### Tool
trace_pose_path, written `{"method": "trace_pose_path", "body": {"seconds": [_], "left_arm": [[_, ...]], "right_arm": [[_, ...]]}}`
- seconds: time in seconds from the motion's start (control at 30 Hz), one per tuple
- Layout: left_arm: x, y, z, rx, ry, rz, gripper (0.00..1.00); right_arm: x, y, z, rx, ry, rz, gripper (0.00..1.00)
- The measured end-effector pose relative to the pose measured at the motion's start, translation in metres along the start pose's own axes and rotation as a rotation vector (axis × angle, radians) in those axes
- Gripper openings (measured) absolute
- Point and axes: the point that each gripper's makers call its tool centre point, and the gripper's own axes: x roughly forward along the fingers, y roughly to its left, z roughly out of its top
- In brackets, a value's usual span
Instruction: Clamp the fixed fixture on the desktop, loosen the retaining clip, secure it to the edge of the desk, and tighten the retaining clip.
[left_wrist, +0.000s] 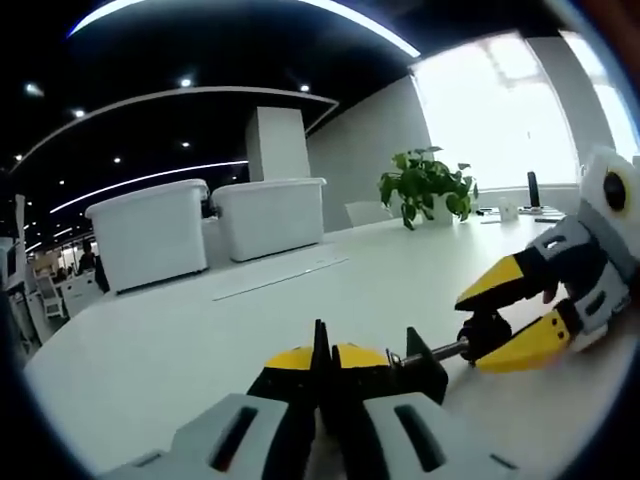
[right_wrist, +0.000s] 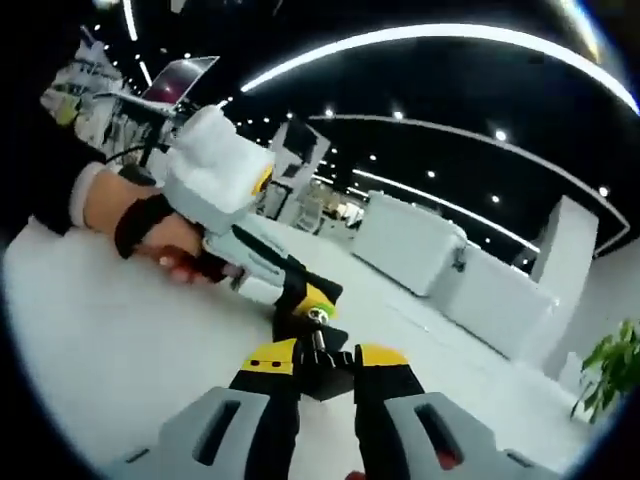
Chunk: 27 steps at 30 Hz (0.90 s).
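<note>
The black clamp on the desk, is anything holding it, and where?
Both. The left hand-held gripper is shut on the black clamp body; the right hand-held gripper grips its screw handle end.

The surface (left_wrist: 180, 330) lies bare toward its far edge, where two white bins (left_wrist: 205, 228) and a potted plant (left_wrist: 425, 185) block passage.

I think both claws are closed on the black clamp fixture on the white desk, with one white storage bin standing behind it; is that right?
Not quite: the left gripper view shows two white storage bins side by side, not one. The rest holds: the left claw and the right claw are both closed on the black clamp fixture on the white desk.
</note>
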Motion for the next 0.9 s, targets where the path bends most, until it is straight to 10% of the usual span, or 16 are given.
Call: {"method": "trace_pose_path", "body": {"seconds": [0.3,0.53,0.7,0.9], "left_arm": [[0.0,-0.001,0.001,0.0,0.0,0.001,0.05],[0.0,-0.001,0.0,0.0,0.004,0.002,0.06],[0.0,-0.003,0.0,0.007,0.006,-0.003,0.06],[0.001,-0.002,0.0,0.009,0.006,-0.004,0.06]], "right_arm": [[-0.001,0.006,0.0,-0.295,0.017,-0.026,0.19],[-0.002,0.003,-0.001,-0.278,0.036,-0.025,0.2],[-0.008,-0.008,0.029,-0.015,-0.066,-0.013,0.28],[-0.008,-0.034,0.001,0.647,-0.052,0.002,0.3]]}}
